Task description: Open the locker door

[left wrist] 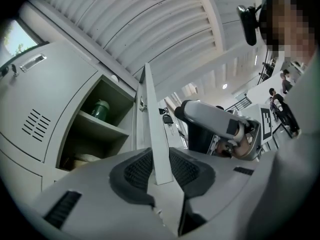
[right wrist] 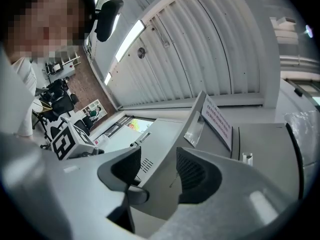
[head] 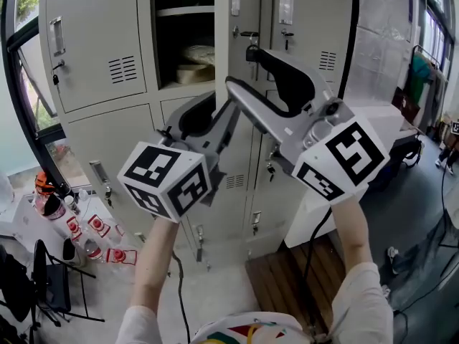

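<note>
Head view: the locker door (head: 231,41) already stands swung out, edge-on, and the upper compartment (head: 185,34) behind it shows its shelf and contents. The left gripper (head: 215,110) sits at the door's lower edge, with the right gripper (head: 240,69) just above it.

Left gripper view: the left gripper (left wrist: 160,166) has its fingers clamped on the door's (left wrist: 152,124) thin bottom corner.

Right gripper view: the right gripper (right wrist: 159,169) has its fingers apart, straddling the door (right wrist: 165,149) without pressing it.

The opening looks largely done. At most, a wider swing and letting go remain.
</note>
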{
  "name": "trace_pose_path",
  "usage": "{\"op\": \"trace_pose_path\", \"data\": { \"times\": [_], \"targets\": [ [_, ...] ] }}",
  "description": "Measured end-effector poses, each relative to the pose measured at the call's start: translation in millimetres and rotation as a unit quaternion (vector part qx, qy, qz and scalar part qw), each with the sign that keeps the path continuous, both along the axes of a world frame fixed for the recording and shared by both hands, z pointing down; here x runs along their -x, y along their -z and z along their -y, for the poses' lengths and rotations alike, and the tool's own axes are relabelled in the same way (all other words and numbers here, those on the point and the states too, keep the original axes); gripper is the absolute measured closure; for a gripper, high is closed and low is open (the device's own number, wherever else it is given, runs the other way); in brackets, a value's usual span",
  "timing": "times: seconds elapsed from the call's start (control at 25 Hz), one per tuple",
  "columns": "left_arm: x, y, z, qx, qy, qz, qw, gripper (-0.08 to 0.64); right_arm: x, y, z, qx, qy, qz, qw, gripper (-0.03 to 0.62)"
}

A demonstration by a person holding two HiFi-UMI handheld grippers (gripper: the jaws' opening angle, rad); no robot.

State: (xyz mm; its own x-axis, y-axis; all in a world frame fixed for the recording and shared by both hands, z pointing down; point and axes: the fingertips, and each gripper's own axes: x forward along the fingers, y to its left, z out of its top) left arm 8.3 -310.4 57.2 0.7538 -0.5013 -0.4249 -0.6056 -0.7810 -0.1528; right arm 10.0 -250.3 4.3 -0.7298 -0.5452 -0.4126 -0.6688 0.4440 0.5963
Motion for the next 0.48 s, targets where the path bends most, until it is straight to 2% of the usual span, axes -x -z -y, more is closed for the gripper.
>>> {"op": "trace_pose_path", "data": {
  "times": [0.48],
  "targets": [
    [-49.4, -0.4, -22.9, -0.016, -0.056, 0.017, 0.9982, 0.449, -29.4, -8.1, -5.8, 0.011, -0.028, -0.01, 1.0, 0.4]
  ]
}}
